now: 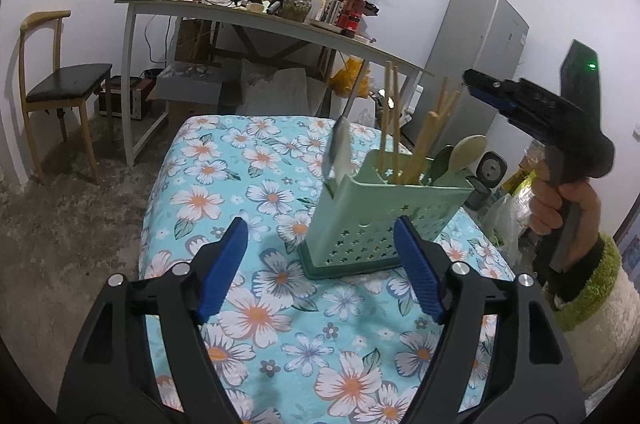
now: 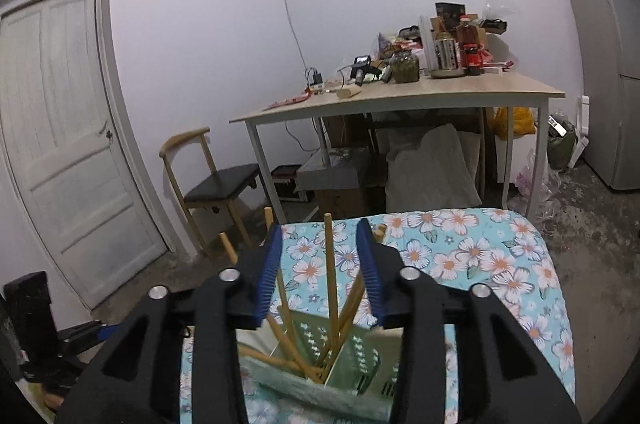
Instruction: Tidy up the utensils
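Note:
A pale green perforated utensil caddy (image 1: 380, 208) stands on the flowered tablecloth (image 1: 256, 184). It holds several wooden chopsticks (image 1: 390, 112), a light green spoon (image 1: 470, 150), and a blurred metal utensil (image 1: 339, 150) at its left corner. My left gripper (image 1: 320, 228) is open just in front of the caddy, its jaws wide to either side of the near wall without touching it. The right gripper (image 1: 472, 80) hangs above and right of the caddy, held by a hand (image 1: 560, 200). In the right wrist view, that gripper (image 2: 319, 226) is open over the caddy (image 2: 360, 352). Chopsticks (image 2: 330, 284) rise between its pads, unpressed.
Beyond the small table stands a cluttered desk (image 1: 280, 24) with boxes beneath, a wooden chair (image 1: 60, 88) to its left and a grey fridge (image 1: 476, 56) to its right. A white door (image 2: 68, 144) is on the left. Bags (image 1: 508, 208) lie by the table's right edge.

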